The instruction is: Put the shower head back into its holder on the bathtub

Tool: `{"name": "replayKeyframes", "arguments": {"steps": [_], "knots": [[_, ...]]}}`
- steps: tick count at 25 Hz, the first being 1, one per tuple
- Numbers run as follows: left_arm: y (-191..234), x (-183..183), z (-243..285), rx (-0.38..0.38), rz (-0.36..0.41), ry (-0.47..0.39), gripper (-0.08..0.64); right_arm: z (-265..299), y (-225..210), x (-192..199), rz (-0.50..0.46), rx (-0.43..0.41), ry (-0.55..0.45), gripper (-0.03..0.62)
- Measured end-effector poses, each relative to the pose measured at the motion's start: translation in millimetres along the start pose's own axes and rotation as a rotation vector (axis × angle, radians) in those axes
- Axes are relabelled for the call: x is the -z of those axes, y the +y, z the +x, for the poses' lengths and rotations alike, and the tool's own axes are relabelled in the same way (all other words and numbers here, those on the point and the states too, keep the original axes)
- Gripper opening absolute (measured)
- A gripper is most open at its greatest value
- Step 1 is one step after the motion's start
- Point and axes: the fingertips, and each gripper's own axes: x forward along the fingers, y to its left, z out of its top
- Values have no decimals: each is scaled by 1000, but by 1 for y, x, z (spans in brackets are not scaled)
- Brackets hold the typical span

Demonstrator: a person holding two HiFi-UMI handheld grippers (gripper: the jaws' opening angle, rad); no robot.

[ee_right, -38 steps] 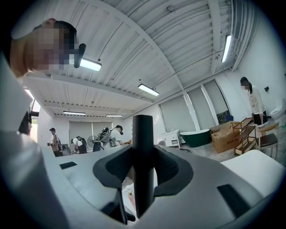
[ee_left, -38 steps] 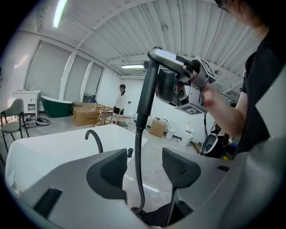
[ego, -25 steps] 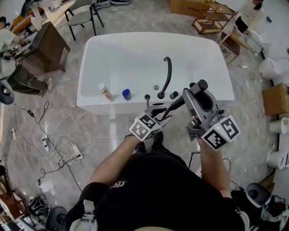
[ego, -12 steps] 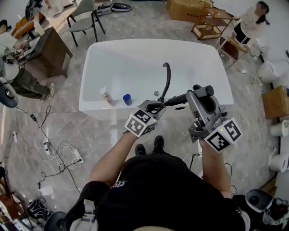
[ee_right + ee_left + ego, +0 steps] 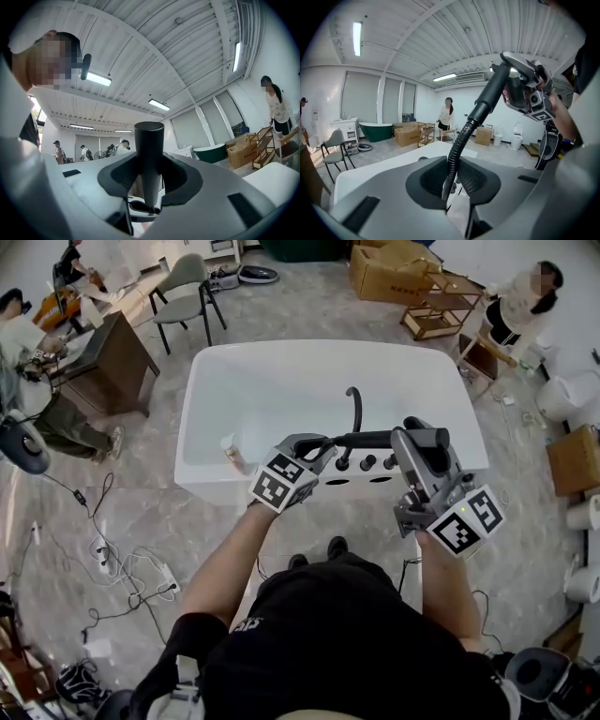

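You have bright, even light from ceiling strip lamps (image 5: pixel 357 40), which flare white. The bathtub (image 5: pixel 281 381) enamel reads near blown-out; shadows beside it faint and soft. Both gripper views bow hard, corners black, closest foreground soft. Head view sharp, edges curved.

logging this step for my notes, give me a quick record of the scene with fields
left tongs: shut on the black ribbed hose
right tongs: shut on the black cylindrical shower head
shower head place: held in the air over the near rim of the white bathtub, not in any holder
tub fittings: curved black faucet, row of black knobs
also on rim: small bottle
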Motion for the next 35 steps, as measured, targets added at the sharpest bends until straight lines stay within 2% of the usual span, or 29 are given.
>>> {"name": "replayKeyframes", "arguments": {"steps": [5,14,20,25,29,32,35], "knots": [[4,13,3,16,-21,13,86,2,0,13,3,9,28,144],[8,45,46,24,-87,78,98,28,-46,32,42,-39,102,144],[27,70,51,-2,-56,147,117,54,-85,56,84,-58,153,144],[54,83,48,-58,-143,158,117,66,-119,87,128,-38,202,144],[75,86,50,-125,-225,131,92,76,-140,115,156,-36,253,146],[85,93,51,-183,-271,120,71,80,-153,144,179,-38,303,146],[87,106,53,-194,-315,125,63,87,-160,182,201,-42,374,146]]}}
